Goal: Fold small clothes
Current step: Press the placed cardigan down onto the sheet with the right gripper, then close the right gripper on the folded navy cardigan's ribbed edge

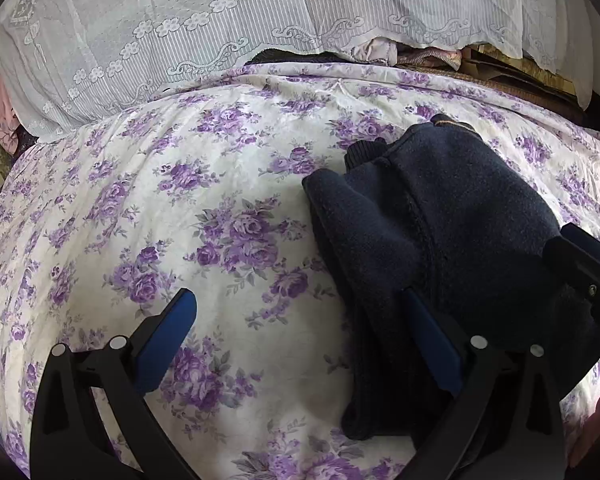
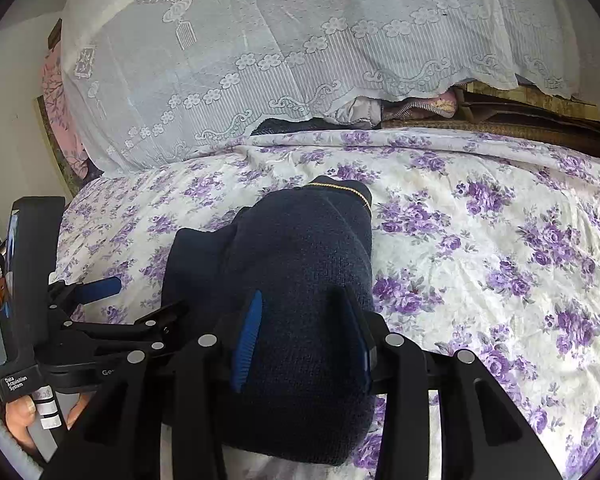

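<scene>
A small navy fleece garment (image 1: 440,208) lies bunched on the purple-flowered bedsheet (image 1: 220,208), right of centre in the left wrist view. My left gripper (image 1: 298,296) stands wide open; its left finger is over bare sheet and its right finger (image 1: 428,332) lies on the garment's near edge. My right gripper (image 2: 300,300) is shut on the near end of the garment (image 2: 300,248), with a thick fold pressed between its blue pads. The garment's far end shows a thin gold trim (image 2: 340,188). The right gripper (image 1: 580,256) also shows at the garment's right side in the left wrist view.
A white lace cloth (image 2: 280,60) covers a pile along the back of the bed. Stacked fabrics and mats (image 2: 500,120) sit at the back right. A hand (image 2: 20,416) holds the left gripper's handle (image 2: 150,294) at the lower left. Flowered sheet (image 2: 500,260) spreads to the right.
</scene>
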A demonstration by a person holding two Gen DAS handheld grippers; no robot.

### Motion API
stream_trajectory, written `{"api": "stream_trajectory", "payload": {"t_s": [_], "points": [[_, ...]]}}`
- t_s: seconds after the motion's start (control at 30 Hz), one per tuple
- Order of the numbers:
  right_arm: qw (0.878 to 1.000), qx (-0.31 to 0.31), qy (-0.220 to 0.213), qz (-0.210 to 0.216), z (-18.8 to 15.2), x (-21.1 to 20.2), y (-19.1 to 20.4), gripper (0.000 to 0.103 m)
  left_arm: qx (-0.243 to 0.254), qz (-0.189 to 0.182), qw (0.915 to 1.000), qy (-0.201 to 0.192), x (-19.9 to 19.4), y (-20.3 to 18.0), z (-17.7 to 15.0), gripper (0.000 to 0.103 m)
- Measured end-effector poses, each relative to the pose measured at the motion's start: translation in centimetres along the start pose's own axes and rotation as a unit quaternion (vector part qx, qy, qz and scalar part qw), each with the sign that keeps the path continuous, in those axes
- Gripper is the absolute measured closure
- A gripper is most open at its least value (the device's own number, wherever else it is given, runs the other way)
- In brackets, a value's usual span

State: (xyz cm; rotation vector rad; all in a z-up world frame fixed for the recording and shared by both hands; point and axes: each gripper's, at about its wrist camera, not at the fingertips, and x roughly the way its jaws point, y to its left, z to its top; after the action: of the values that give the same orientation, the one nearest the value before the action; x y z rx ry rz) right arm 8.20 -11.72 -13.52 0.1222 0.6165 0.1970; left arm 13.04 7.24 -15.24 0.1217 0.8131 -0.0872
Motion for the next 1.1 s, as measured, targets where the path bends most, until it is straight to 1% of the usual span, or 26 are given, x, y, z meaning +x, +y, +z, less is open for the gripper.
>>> {"api": "stream_trajectory", "payload": {"t_s": [0.1,0.23,0.4,0.43,0.47,0.5,0.53,0.57,0.6,0.67,0.77,0.9,0.97,1.03,1.1], "points": [[1.000,0.009,-0.007,-0.003,0.4,-0.6,0.1,0.062,-0.003,0.001,1.0000,0.001,-0.1,0.1,0.1,0.004],[1.000,0.025,-0.016,-0.006,1.7,-0.9,-0.1,0.057,-0.004,0.003,1.0000,0.002,-0.5,0.3,0.6,0.004],[1.000,0.029,-0.010,-0.003,4.4,0.8,-0.2,0.057,0.008,0.030,0.9994,-0.018,-0.9,-0.2,1.4,0.004],[1.000,0.028,-0.005,-0.003,4.8,1.4,-0.3,0.056,0.009,0.034,0.9992,-0.018,-0.7,-0.2,1.6,0.004],[1.000,0.030,0.009,-0.002,5.0,2.4,-0.5,0.056,0.009,0.035,0.9992,-0.016,-0.4,-0.2,1.7,0.004],[0.999,0.036,0.022,0.002,4.9,3.2,-0.8,0.056,0.008,0.029,0.9995,-0.010,0.1,-0.1,1.9,0.004],[0.998,0.048,0.046,0.009,4.3,4.4,-1.4,0.056,0.006,0.023,0.9997,-0.004,0.6,-0.1,1.9,0.004],[0.997,0.053,0.052,0.009,3.9,4.9,-1.9,0.056,0.005,0.018,0.9998,0.002,1.0,-0.1,2.0,0.004],[0.997,0.051,0.050,0.007,3.5,5.1,-2.1,0.054,0.000,0.004,0.9999,0.011,1.6,0.0,2.1,0.004],[0.996,0.060,0.057,0.019,3.5,5.2,-2.7,0.050,-0.007,-0.001,0.9998,0.016,2.0,0.0,2.1,0.004],[0.995,0.078,0.056,0.030,3.3,5.4,-3.2,0.047,-0.007,0.000,0.9999,0.013,2.0,-0.1,1.9,0.004],[0.994,0.093,0.040,0.043,2.9,4.5,-3.5,0.046,-0.005,0.005,0.9999,0.010,1.7,-0.3,1.8,0.004],[0.993,0.097,0.033,0.051,2.8,4.0,-3.6,0.042,-0.005,0.005,0.9999,0.011,1.5,-0.3,1.9,0.004],[0.993,0.102,0.022,0.057,2.6,3.1,-3.9,0.031,-0.008,-0.006,0.9998,0.014,1.1,-0.1,2.1,0.005],[0.992,0.107,0.015,0.069,2.1,2.1,-4.2,0.026,-0.018,-0.035,0.9991,0.018,0.6,0.1,2.3,0.005]]}}
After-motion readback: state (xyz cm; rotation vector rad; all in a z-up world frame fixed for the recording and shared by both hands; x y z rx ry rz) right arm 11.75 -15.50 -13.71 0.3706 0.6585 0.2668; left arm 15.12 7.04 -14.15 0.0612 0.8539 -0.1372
